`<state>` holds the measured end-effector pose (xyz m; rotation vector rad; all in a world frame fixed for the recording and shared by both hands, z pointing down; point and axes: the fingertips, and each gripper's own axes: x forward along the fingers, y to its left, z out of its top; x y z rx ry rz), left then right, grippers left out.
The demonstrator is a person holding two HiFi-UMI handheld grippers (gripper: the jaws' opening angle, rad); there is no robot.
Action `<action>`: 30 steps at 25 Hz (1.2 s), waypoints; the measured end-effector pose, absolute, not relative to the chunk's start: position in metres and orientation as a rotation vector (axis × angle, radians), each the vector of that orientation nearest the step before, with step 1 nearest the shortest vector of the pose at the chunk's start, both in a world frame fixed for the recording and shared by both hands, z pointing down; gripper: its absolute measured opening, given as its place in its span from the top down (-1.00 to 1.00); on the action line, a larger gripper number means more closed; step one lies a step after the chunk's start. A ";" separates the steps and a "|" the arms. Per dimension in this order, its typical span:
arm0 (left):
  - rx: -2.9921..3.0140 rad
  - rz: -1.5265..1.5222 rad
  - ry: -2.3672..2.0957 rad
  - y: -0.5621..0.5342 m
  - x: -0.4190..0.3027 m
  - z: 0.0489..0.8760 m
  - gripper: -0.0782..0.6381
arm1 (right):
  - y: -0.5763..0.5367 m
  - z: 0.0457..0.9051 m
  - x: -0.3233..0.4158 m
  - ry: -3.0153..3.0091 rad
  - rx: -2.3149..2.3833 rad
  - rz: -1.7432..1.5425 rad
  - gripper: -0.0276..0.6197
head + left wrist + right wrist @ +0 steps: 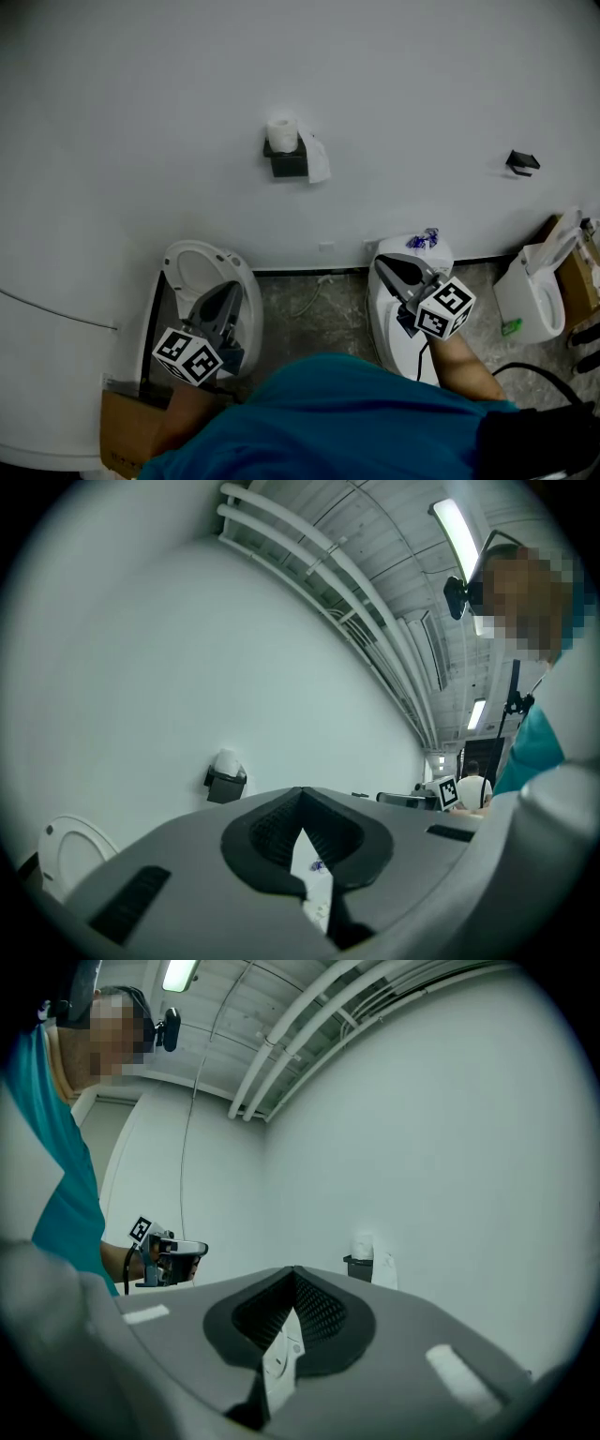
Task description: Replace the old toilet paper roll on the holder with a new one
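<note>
A black holder (288, 163) is fixed to the white wall, with a white toilet paper roll (282, 132) standing on top and a loose sheet (318, 159) hanging at its right. The left gripper view shows the holder (226, 786) far off to the left, and the right gripper view shows the holder (358, 1267) ahead. My left gripper (228, 291) is held level over the left toilet, shut and empty (302, 804). My right gripper (383, 264) is held over the middle toilet, also shut with nothing in it (294, 1283). Both are well short of the wall.
Three white toilets stand along the wall: one with its seat up (187, 267), a middle one (389, 323), and one at the right (532, 302). A second black holder (522, 162) is on the wall at right. A cardboard box (125, 433) sits at bottom left.
</note>
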<state>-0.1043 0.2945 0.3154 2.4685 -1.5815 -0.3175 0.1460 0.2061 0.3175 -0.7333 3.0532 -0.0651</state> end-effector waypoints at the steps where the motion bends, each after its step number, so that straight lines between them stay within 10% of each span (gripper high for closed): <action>1: 2.465 -0.312 -1.585 0.293 -0.098 0.316 0.76 | 0.204 0.319 0.151 3.057 -0.729 -0.063 0.92; 15: 2.461 -0.256 -1.558 0.254 -0.050 0.325 0.76 | 0.172 0.347 0.193 3.083 -0.705 -0.139 0.92; 30: 2.550 -0.279 -1.341 0.130 -0.173 0.330 0.76 | 0.079 0.335 0.063 3.064 -0.866 -0.109 0.92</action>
